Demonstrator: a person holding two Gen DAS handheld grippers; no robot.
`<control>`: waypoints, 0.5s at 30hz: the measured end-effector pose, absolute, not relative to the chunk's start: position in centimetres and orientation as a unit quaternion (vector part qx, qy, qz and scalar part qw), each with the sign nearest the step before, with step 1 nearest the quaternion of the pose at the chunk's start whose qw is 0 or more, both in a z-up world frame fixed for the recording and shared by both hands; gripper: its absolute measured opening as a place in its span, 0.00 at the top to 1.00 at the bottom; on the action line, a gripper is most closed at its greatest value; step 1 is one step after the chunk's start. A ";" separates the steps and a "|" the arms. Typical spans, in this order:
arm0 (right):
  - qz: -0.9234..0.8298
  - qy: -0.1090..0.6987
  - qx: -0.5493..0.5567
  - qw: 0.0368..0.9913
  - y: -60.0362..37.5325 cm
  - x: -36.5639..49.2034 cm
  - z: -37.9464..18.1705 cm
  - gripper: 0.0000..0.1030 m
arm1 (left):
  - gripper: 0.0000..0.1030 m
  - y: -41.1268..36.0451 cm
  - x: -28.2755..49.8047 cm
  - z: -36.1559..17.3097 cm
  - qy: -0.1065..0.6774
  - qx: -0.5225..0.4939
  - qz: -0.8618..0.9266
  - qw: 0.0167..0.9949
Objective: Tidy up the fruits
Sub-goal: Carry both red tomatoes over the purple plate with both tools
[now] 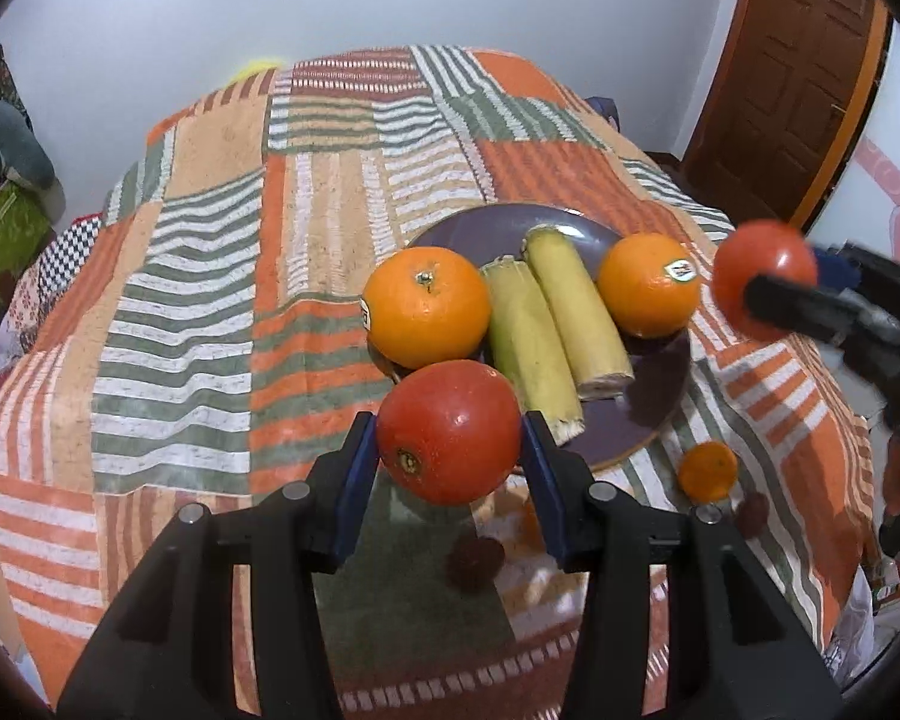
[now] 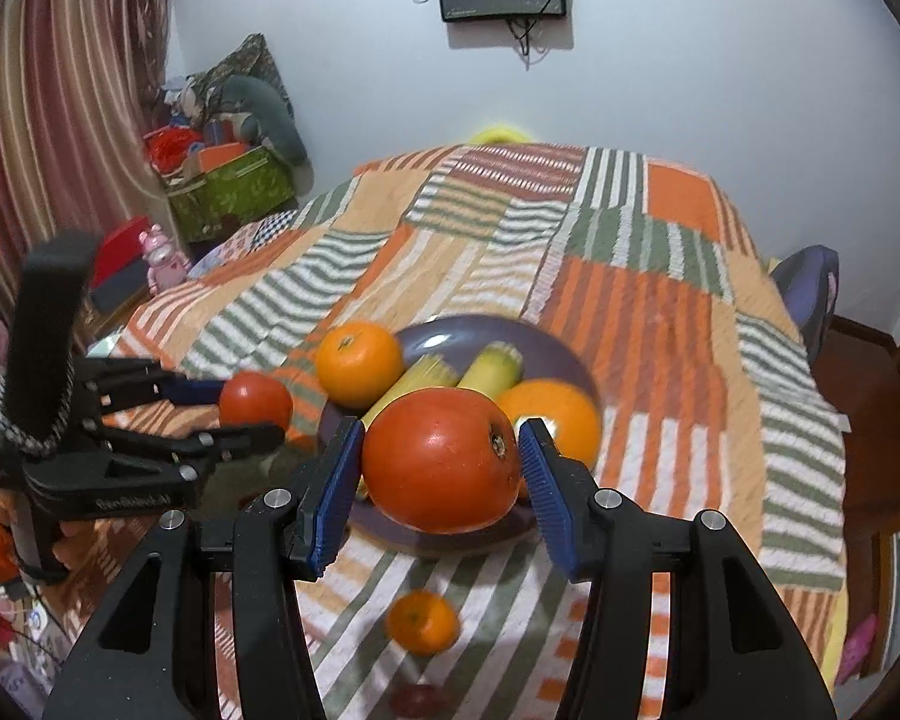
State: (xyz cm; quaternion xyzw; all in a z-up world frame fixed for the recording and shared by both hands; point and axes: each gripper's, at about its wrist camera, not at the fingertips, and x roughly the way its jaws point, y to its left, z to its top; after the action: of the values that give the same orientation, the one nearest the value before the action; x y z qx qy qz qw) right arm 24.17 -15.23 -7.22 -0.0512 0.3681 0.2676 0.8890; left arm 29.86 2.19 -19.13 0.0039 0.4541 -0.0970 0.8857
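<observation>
With each tool [image 1: 450, 441] [image 2: 441, 462] clamped on a tomato [image 1: 450, 432] [image 2: 441, 459], we should lower both gently onto the plate's [image 1: 480, 231] bare near edge, clear of the bananas [image 1: 561, 324].

Home bedroom, quilted bed [image 1: 210, 276], curtain [image 2: 60, 90]

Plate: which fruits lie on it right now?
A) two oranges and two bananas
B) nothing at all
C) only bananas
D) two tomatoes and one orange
A: the purple plate carries two oranges flanking two bananas; both tomatoes are in the grippers, above it.
</observation>
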 end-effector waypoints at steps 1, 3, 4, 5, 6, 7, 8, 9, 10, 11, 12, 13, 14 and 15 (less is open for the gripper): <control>0.265 0.365 -0.052 0.891 -15.3 24.5 -7.1 0.52 | 0.54 2.2 30.2 -19.4 0.457 0.003 -0.096 0.884; 0.261 0.362 -0.052 0.893 -15.3 25.4 -6.7 0.52 | 0.54 2.1 30.8 -19.8 0.460 0.003 -0.094 0.883; 0.259 0.361 -0.054 0.894 -15.3 25.7 -6.7 0.52 | 0.54 2.2 31.1 -20.0 0.460 0.002 -0.093 0.883; 0.256 0.359 -0.054 0.896 -15.3 26.0 -6.6 0.52 | 0.54 2.1 31.2 -20.1 0.460 0.002 -0.093 0.883; 0.253 0.358 -0.053 0.897 -15.3 26.5 -6.5 0.52 | 0.54 2.1 31.4 -20.1 0.459 0.001 -0.092 0.884; 0.252 0.358 -0.051 0.898 -15.4 26.8 -6.5 0.52 | 0.54 2.1 31.6 -20.3 0.460 -0.001 -0.093 0.883; 0.252 0.359 -0.048 0.897 -15.4 27.0 -6.5 0.52 | 0.54 2.0 31.7 -20.4 0.461 -0.001 -0.094 0.882; 0.252 0.361 -0.042 0.897 -15.5 27.5 -6.5 0.52 | 0.54 2.0 31.9 -20.6 0.463 -0.002 -0.096 0.881; 0.251 0.362 -0.040 0.897 -15.5 27.7 -6.6 0.52 | 0.54 1.9 32.0 -20.7 0.464 -0.002 -0.096 0.880; 0.250 0.363 -0.039 0.897 -15.5 27.8 -6.7 0.52 | 0.54 1.8 32.2 -20.9 0.465 -0.002 -0.096 0.880; 0.248 0.364 -0.039 0.897 -15.5 27.9 -6.8 0.52 | 0.54 1.8 32.3 -21.0 0.466 -0.002 -0.096 0.879; 0.249 0.366 -0.037 0.896 -15.5 28.1 -7.0 0.52 | 0.54 1.8 32.4 -21.1 0.467 -0.003 -0.096 0.879; 0.249 0.368 -0.035 0.895 -15.5 28.2 -7.1 0.52 | 0.54 1.8 32.4 -21.3 0.469 -0.005 -0.097 0.878; 0.251 0.371 -0.032 0.893 -15.4 28.4 -7.3 0.52 | 0.54 1.8 32.5 -21.4 0.470 -0.005 -0.098 0.877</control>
State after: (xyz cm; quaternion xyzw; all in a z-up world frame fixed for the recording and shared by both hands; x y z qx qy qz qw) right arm 28.45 -15.39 -7.30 -0.0316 0.3712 0.2514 0.8933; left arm 32.51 1.77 -21.41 -0.0051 0.4705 -0.0980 0.8769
